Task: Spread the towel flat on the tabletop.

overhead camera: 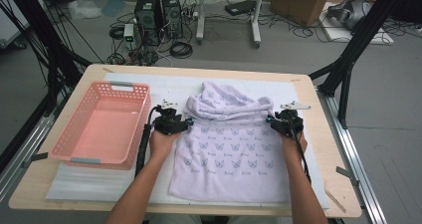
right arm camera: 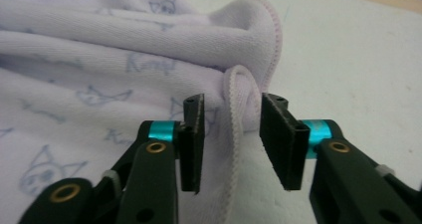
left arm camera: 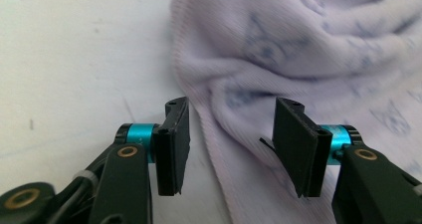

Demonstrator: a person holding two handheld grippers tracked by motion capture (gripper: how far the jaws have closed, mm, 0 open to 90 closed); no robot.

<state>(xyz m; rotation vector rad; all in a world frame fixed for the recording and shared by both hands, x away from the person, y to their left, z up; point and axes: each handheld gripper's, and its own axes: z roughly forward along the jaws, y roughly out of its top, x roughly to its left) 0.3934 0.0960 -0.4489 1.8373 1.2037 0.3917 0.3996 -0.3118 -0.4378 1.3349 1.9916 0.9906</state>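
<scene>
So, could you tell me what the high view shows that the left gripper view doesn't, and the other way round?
The high view alone takes in the pink basket, both hands, the right gripper and the floor clutter. The left gripper view alone shows the left gripper open, its jaws straddling the garment's ribbed edge. Both show the lilac printed garment on the white mat.

Two forearms reach forward from the near edge, each hand gripping a hand-held gripper. The left hand-held gripper [overhead camera: 188, 121] sits low with its jaws spread apart. The right hand-held gripper [overhead camera: 269, 119] is level with it, well apart, its jaws likewise spread.
</scene>
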